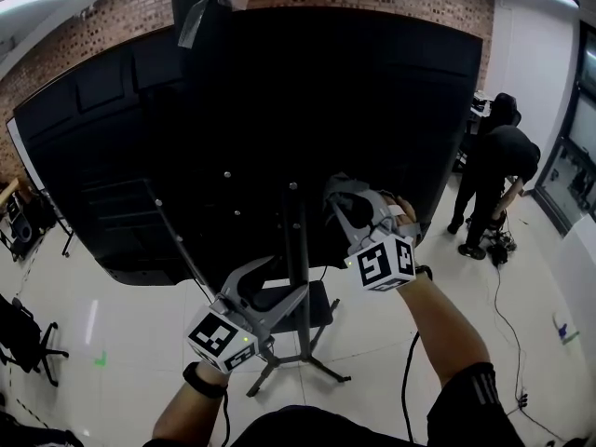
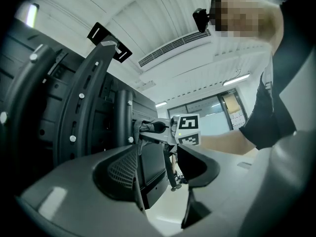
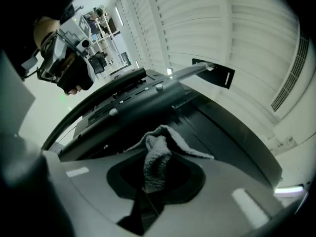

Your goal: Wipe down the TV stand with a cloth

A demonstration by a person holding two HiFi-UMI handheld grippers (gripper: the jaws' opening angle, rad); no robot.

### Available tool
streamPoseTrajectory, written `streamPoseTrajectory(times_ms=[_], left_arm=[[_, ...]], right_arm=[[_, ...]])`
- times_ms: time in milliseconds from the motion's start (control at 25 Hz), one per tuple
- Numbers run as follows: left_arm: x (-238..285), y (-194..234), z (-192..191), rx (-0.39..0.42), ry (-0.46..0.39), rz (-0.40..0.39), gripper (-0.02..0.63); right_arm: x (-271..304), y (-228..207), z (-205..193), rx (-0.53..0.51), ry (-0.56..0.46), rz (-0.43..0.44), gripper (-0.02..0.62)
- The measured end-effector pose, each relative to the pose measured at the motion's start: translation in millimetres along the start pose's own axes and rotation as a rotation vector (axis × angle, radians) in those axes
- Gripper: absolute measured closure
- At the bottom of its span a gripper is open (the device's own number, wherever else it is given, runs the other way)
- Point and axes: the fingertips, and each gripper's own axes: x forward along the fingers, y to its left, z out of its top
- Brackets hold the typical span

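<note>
The TV stand's black pole (image 1: 299, 277) rises behind the back of a large black TV (image 1: 279, 128). My right gripper (image 1: 348, 209) is shut on a grey cloth (image 1: 345, 190) and holds it against the TV's back panel, just right of the pole. In the right gripper view the cloth (image 3: 157, 158) stands bunched between the jaws of that gripper (image 3: 155, 184), over the black mounting arms (image 3: 123, 107). My left gripper (image 1: 272, 285) is low beside the pole, open, with nothing between its jaws (image 2: 160, 181). The left gripper view also shows the right gripper (image 2: 150, 128).
The stand's spread legs (image 1: 312, 363) and a small black shelf (image 1: 317, 307) sit below my hands. A person in black (image 1: 498, 166) bends over at the right. A cable (image 1: 407, 371) runs across the white floor. Dark gear (image 1: 23, 338) stands at the left.
</note>
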Motion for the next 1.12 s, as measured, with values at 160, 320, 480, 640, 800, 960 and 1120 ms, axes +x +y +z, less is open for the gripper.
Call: streamPoseTrajectory(times_ms=[160, 320, 480, 640, 800, 960, 1120], left_arm=[[3.3, -6.6, -5.2, -0.012, 0.004, -0.009, 0.331], [7.3, -13.8, -10.2, -0.020, 0.012, -0.026, 0.331], [8.0, -17.8, -10.6, -0.019, 0.013, -0.039, 0.333], [1.1, -14.0, -8.9, -0.017, 0.006, -0.039, 0.331], [-14.6, -1.8, -5.1, -0.014, -0.004, -0.030, 0.331], [-41.8, 14.5, -0.4, -0.004, -0.008, -0.015, 0.331], [-79.1, 43.0, 10.8, 0.015, -0.024, 0.017, 0.332]], right_arm=[[-17.2, -15.9, -37.6, -0.003, 0.064, -0.044, 0.538], [-32.5, -32.9, -67.1, 0.037, 0.132, -0.079, 0.538], [-44.9, -48.9, -88.0, 0.062, 0.199, -0.118, 0.538], [-55.3, -59.1, -75.6, 0.091, 0.192, -0.134, 0.538], [-60.4, -56.3, -17.8, 0.072, 0.106, -0.133, 0.538], [-50.8, -37.0, 49.5, 0.058, 0.026, -0.097, 0.538], [-26.9, -8.8, 109.3, 0.085, -0.032, -0.041, 0.538]])
